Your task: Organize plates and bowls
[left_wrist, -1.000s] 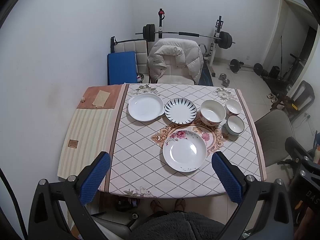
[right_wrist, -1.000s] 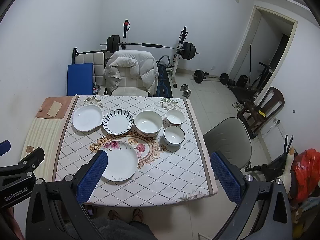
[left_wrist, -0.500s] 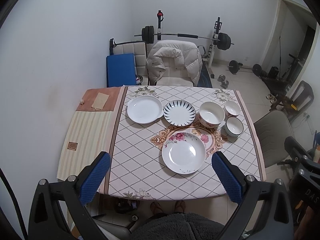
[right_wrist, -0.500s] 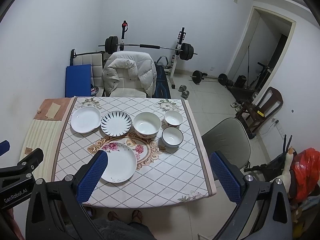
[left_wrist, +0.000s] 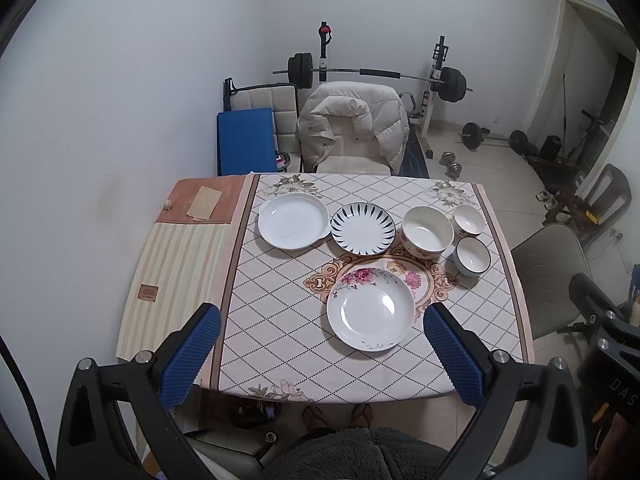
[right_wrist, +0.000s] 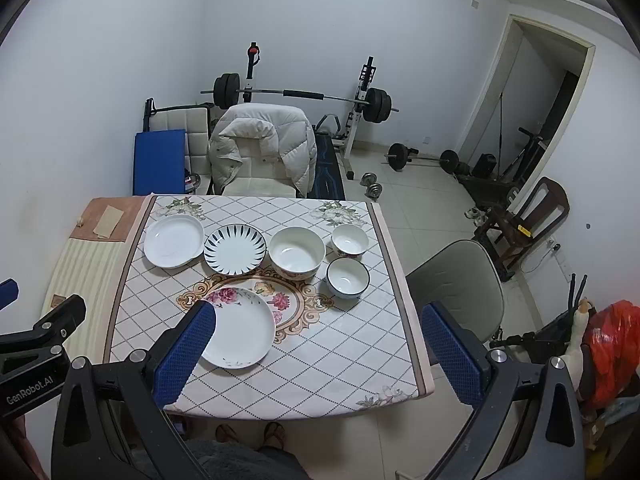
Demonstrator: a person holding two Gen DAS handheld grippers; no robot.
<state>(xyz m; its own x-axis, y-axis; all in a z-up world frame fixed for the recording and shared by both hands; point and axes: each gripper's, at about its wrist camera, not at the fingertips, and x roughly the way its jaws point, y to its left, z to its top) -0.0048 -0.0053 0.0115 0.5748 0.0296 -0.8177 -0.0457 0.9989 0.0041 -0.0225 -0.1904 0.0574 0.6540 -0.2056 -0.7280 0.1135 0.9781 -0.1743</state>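
Nearby, grey chair [right_wrist: 456, 280] beside table [right_wrist: 360, 344].

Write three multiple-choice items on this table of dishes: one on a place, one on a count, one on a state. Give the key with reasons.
1. Where does the white plate with pink flowers on its rim lie on the checked tablecloth?
A. nearest the person's edge
B. on the far row
C. on the floor

2. How many bowls stand on the table?
A. one
B. three
C. five

3. How are the dishes kept now?
A. stacked in one pile
B. spread out singly
C. held in the fingers

Key: 1 A, since the flowered plate sits alone in front of the row. 2 B: the large white bowl, the small white bowl with a patterned outside and the small blue-rimmed bowl. 3 B, as none rests on another, and the left gripper and right gripper are both open and empty.
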